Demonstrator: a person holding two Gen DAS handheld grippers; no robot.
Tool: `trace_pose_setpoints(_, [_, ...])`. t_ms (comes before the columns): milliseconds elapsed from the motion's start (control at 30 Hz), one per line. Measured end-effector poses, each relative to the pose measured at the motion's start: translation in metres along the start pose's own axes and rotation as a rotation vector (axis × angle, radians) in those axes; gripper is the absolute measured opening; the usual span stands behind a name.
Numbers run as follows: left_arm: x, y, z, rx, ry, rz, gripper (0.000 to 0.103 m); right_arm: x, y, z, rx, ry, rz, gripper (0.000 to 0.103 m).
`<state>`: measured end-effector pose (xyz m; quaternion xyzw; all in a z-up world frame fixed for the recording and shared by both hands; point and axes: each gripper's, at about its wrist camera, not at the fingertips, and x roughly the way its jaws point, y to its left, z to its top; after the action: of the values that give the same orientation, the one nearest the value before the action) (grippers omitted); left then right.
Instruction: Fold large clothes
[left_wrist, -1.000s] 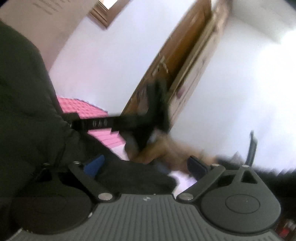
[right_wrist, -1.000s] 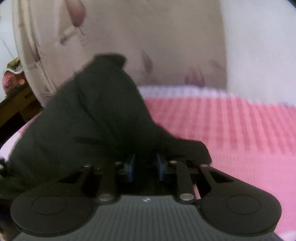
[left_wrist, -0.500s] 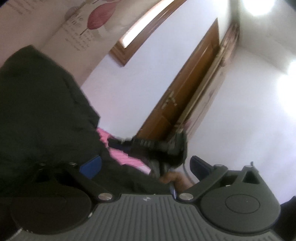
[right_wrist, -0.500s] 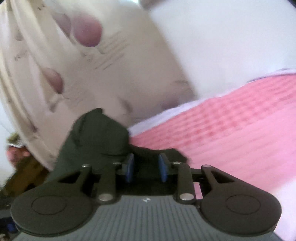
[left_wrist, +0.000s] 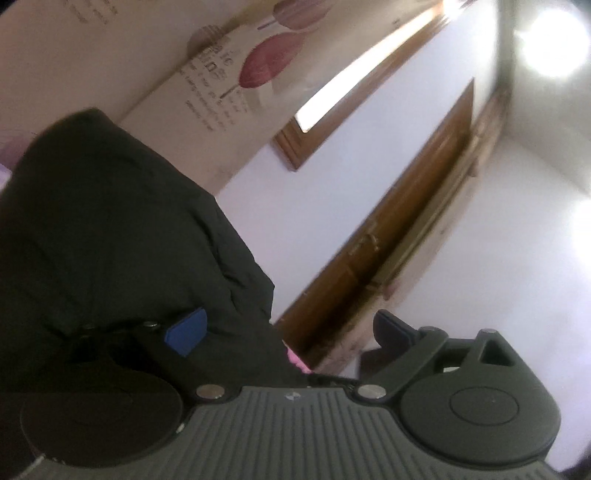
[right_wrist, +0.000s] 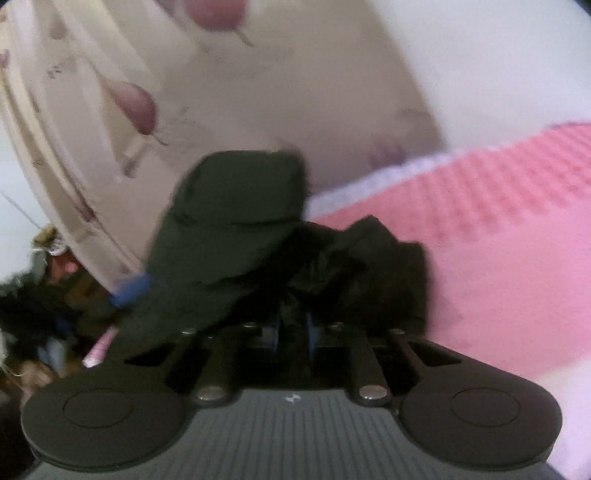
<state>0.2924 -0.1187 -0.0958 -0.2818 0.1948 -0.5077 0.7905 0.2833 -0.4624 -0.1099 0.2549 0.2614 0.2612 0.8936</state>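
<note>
A large black garment fills the left of the left wrist view and drapes over my left gripper's left finger. My left gripper is open, its blue pads wide apart, tilted up toward the wall. In the right wrist view my right gripper is shut on a bunched fold of the black garment, held up above the pink bed cover. The cloth hangs and crumples in front of the fingers.
A wooden door and a window frame stand ahead in the left wrist view. A beige curtain with leaf prints hangs behind the bed. Clutter lies at the left of the right wrist view.
My left gripper has tilted further up toward the wall and ceiling; the other gripper left its view. My right gripper has closed tighter on the cloth and lifted it, the garment bunching more.
</note>
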Motion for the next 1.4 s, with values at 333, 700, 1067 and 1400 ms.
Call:
trace_pose_setpoints(333, [0.032,-0.029,-0.03,0.204,0.168,0.019,0.102,0.013,-0.031,-0.01,0.145,0.036,0.04,0.013])
trace_pose_setpoints(700, [0.059,-0.024,-0.03,0.261,0.184,0.062,0.102,-0.1,0.009,-0.035,0.038,-0.144,0.0,0.051])
trace_pose_setpoints(1067, [0.05,-0.026,-0.034,0.289,0.159,0.073,0.103,-0.078,0.049,-0.086,-0.19,0.003,-0.242,0.046])
trace_pose_setpoints(1400, [-0.046,-0.054,-0.018,0.256,0.022,0.203,0.103,-0.093,0.051,-0.094,-0.106,-0.081,-0.302,0.087])
